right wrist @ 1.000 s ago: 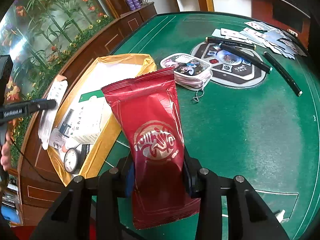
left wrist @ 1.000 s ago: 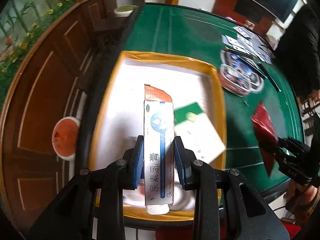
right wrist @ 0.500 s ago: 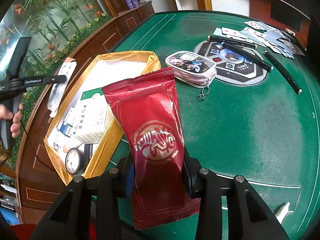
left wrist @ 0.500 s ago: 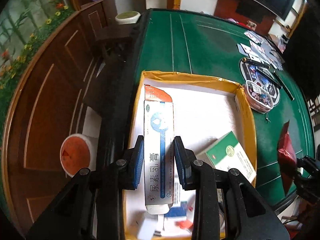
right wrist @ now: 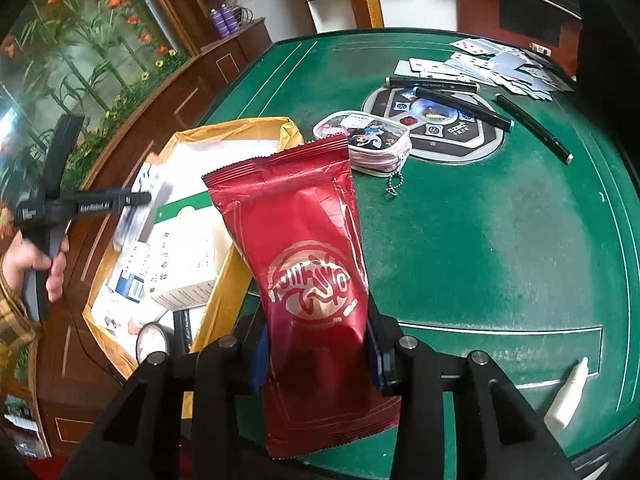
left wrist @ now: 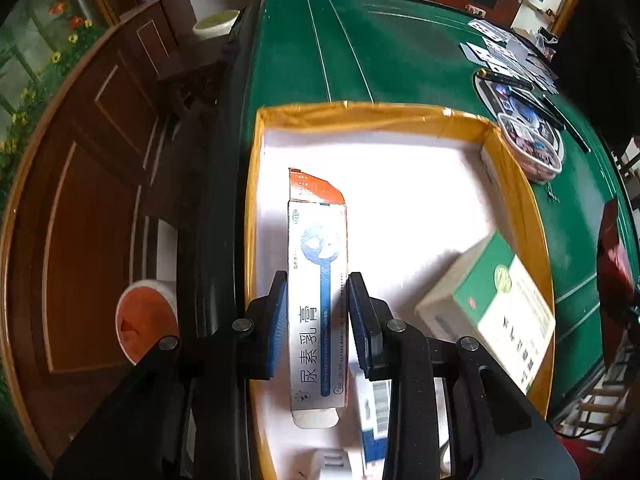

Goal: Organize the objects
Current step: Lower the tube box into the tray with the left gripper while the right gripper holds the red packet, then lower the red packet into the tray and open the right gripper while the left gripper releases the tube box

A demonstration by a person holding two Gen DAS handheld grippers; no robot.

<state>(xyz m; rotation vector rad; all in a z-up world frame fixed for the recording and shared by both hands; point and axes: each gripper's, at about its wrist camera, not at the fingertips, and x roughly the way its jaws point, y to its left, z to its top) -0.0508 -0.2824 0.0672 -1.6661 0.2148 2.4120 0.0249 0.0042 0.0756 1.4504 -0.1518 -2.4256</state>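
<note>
Over the yellow-rimmed box (left wrist: 516,184) at the table's left edge, the left gripper (left wrist: 318,320) pointed steeply down, its blue pads closed on the long sides of a slim white-and-blue ointment carton (left wrist: 318,280) with an orange end flap. The carton hung above the box's white floor, close to the box's left wall. To its right inside the box lay a green-and-white carton (left wrist: 496,300), tilted against the right wall, with smaller packets partly hidden under the gripper's arms. From the right wrist view the same box (right wrist: 224,130) sat on the green felt table (right wrist: 500,240), a round dial gauge (right wrist: 150,342) showing at its near end. Just right of the box, the right gripper (right wrist: 316,344) was clamped narrowly on the lower part of a red foil pouch (right wrist: 304,248), held upright above the felt. Further right lay a clear zip case (right wrist: 364,140) with a ball chain, then a round mat (right wrist: 436,124), black pens (right wrist: 532,128) and scattered playing cards (right wrist: 500,64). A white tube (right wrist: 568,396) lay near the right edge.
</note>
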